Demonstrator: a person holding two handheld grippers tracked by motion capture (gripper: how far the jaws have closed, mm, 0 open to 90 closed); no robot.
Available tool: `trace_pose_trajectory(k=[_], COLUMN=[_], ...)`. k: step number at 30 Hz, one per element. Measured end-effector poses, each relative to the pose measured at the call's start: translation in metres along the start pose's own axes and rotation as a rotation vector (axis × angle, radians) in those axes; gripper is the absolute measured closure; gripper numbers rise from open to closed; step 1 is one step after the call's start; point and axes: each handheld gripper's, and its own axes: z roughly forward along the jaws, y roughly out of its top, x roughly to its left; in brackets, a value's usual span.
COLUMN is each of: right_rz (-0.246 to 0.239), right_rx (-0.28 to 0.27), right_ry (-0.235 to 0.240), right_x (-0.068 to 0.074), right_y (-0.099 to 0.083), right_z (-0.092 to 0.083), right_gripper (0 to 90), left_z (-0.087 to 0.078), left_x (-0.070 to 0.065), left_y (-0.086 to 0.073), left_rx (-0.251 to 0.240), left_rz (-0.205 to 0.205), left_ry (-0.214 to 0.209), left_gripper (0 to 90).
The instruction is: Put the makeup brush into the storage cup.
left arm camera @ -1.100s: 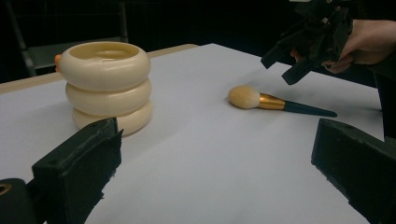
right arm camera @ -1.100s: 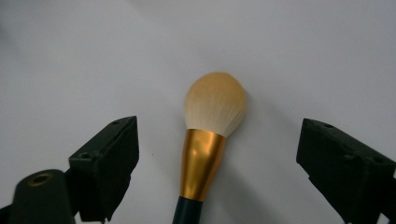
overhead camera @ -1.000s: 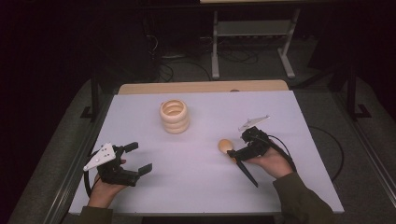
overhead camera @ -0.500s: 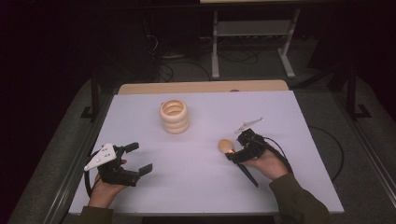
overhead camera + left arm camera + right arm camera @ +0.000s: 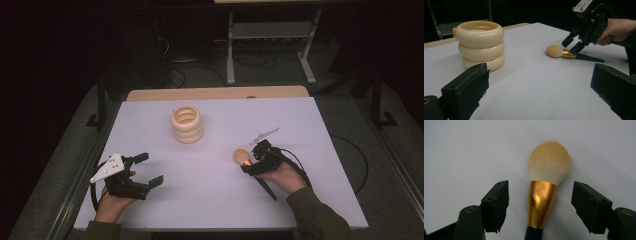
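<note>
A makeup brush (image 5: 549,165) with a cream head, gold ferrule and dark handle lies flat on the white table (image 5: 215,200). My right gripper (image 5: 540,202) is open, its jaws on either side of the gold ferrule without touching it. In the high view the brush (image 5: 242,156) lies right of centre under the right gripper (image 5: 251,161). A stack of cream rings (image 5: 187,124) stands upright near the table's middle. My left gripper (image 5: 149,169) rests open at the front left, holding nothing. The left gripper view shows the rings (image 5: 480,43), the brush (image 5: 560,51) and the right gripper (image 5: 574,44).
A metal stand (image 5: 270,37) and cables lie on the dark floor beyond the table's far wooden edge (image 5: 215,93). Metal rails run along both sides of the table.
My right gripper has come down and slightly left, so its open jaws now straddle the brush's ferrule. The left gripper has stayed in place.
</note>
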Motion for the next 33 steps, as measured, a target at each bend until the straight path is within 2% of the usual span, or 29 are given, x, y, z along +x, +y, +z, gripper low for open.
trace_pose_trajectory(k=[18,33], right_rz=[0.001,-0.015], right_rx=[0.041,0.063], right_ry=[-0.013,-0.036], right_x=[0.002,0.003], right_y=[-0.002,-0.002], right_z=[0.007,0.013], right_gripper=[46.6,53.1], left_z=[0.000,0.002], left_x=[0.000,-0.001], left_y=[-0.001,-0.001], left_rx=[0.004,0.012], left_rz=[-0.008,0.000], left_ry=[-0.001,-0.001], left_gripper=[1.2,1.2])
